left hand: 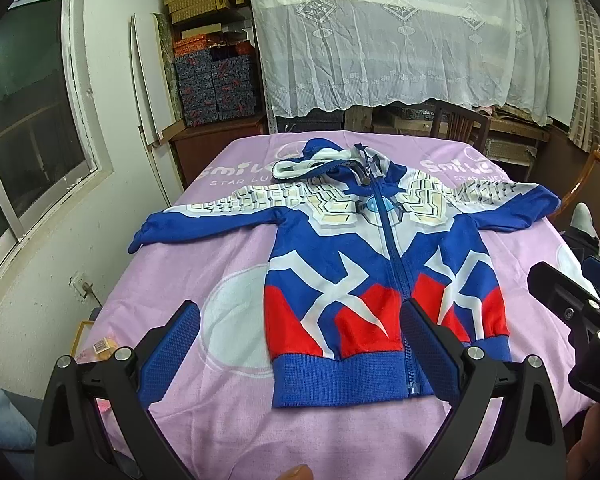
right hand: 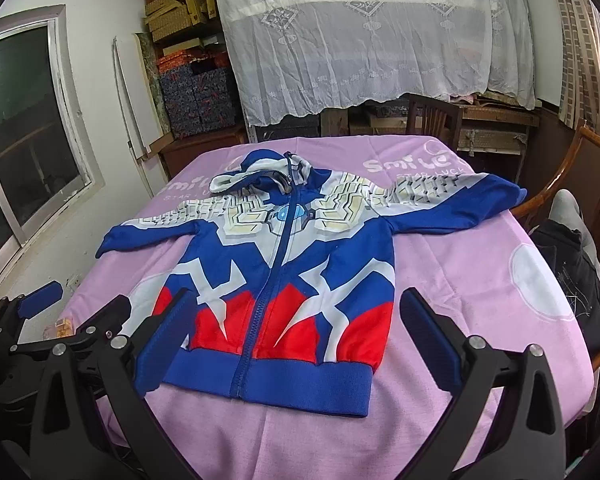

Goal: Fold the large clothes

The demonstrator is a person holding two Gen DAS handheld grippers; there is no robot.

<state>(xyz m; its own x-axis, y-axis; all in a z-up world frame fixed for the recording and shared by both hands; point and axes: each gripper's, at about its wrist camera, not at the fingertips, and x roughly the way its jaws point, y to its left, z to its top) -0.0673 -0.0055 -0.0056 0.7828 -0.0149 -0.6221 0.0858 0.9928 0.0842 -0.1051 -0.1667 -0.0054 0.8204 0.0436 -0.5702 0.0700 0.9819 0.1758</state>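
— Jacket (left hand: 384,272) first! Where is it lying?

— Flat on the pink sheet (left hand: 204,280) on the table, front side up. The zip is closed. Both sleeves are stretched out to the sides, and the hood (left hand: 324,162) is bunched up at the far end.

— What colours does it have?

— Blue, red and white, with a blue band along the bottom edge.

— And the left gripper (left hand: 300,340)?

— Its jaws are wide open, with nothing between them. It is held up over the near edge of the table. The blue bottom band of the jacket lies just past its jaws, and the zip runs close to its right finger.

— What about the right gripper (right hand: 294,330)?

— Same thing. Jaws wide open, and empty. The bottom of the jacket sits right in front, between the two fingers, but not touching them as far as I can see.

— Are the two grippers close?

— Yes, side by side. From the right one you can see the left one just off to its left.

— What else is in the room?

— A window (left hand: 24,120) on the left wall, shelves with boxes (left hand: 212,56) at the back, a white lace cloth (left hand: 400,36) hanging there, and a wooden chair (left hand: 458,122) past the far end of the table
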